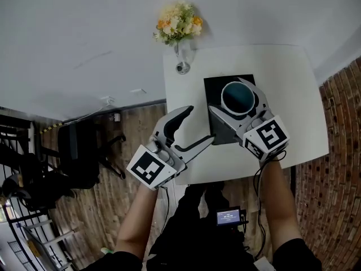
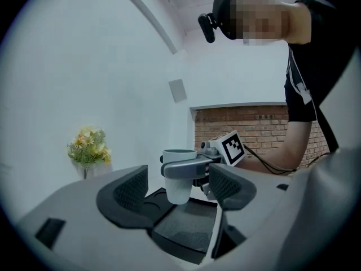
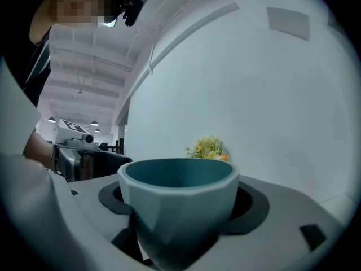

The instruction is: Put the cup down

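A teal faceted cup (image 1: 240,97) hangs upright over a black mat (image 1: 217,86) on the white table (image 1: 293,95). My right gripper (image 1: 230,96) is shut on it, one jaw on each side of its wall. The right gripper view is filled by the cup (image 3: 177,208), held between the jaws. The left gripper view shows the cup (image 2: 179,179) clamped just above the mat (image 2: 186,227); I cannot tell if it touches. My left gripper (image 1: 200,124) hovers at the table's left front edge, aimed at the cup, with its jaws apart and nothing between them.
A glass vase of flowers (image 1: 179,27) stands at the table's far left corner, against the white wall. A dark chair (image 1: 84,145) is on the wooden floor to the left. A brick surface (image 1: 338,151) lies to the right of the table.
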The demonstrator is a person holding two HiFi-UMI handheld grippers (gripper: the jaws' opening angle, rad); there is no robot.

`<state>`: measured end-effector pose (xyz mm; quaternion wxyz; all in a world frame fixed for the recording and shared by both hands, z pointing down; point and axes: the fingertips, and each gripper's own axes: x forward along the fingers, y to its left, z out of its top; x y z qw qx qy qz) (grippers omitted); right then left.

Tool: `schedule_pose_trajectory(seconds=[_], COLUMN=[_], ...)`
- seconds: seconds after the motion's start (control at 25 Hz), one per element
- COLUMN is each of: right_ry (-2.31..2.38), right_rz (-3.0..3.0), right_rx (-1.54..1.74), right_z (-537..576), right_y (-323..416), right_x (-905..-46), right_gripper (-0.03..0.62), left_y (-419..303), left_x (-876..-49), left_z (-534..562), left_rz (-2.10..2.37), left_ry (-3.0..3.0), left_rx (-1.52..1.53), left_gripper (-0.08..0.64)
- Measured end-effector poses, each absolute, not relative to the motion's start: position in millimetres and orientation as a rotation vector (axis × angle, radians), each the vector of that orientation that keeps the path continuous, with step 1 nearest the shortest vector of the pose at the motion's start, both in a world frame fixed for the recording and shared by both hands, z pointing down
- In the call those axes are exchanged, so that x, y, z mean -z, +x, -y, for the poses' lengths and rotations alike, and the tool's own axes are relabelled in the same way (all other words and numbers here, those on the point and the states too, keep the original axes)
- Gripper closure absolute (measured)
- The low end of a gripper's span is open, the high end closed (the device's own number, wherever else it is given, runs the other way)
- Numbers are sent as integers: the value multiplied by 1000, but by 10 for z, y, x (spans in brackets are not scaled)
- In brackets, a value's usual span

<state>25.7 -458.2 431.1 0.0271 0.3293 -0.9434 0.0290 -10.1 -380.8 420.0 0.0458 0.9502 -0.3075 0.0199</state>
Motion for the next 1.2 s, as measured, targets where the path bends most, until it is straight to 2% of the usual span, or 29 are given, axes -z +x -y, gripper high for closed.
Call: schedule_pose_trajectory(seconds=[1.2], right_ry=[1115], right_rz=[2882], right_rx=[-207], right_z=[5545], right_y=[37], right_x=[-5171], right_gripper=[173], left_y=[-317], left_x=[-4591], left_z=[4216], left_rz=[1010], left_ry=[2847], left_rx=[-40], left_gripper=[230])
